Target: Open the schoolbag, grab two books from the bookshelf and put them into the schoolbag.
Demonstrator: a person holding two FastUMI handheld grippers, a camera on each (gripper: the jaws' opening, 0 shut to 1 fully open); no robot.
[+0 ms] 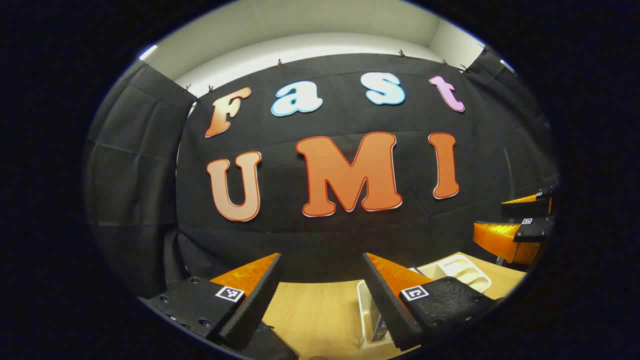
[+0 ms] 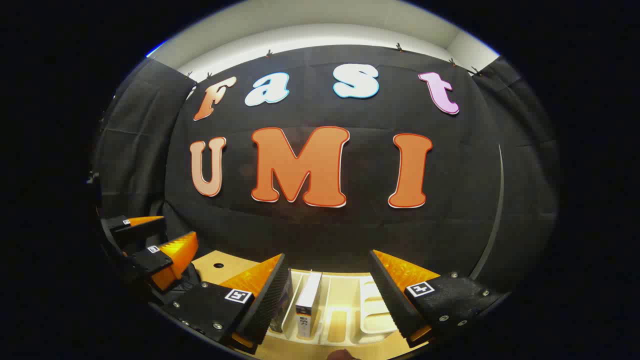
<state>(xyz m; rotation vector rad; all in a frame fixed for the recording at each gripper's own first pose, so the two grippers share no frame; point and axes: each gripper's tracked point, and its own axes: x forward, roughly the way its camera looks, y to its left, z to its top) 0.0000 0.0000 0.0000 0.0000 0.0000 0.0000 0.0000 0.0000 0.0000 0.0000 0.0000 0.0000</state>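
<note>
the table [image 1: 310,310] runs to the cloth wall [image 2: 320,230]. a white shelf [image 2: 345,312] stands at its far edge, just below and ahead of the right gripper [image 2: 327,280], whose jaws gape empty above it. one book [image 2: 307,302] stands upright in a slot. the left gripper [image 1: 320,280], also spread and empty, hangs over bare wood, the shelf to its right.

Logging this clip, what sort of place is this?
Likely a staged recording booth: black cloth wall, a wooden table, a white bookshelf holding a book, each hand-held gripper open.
</note>
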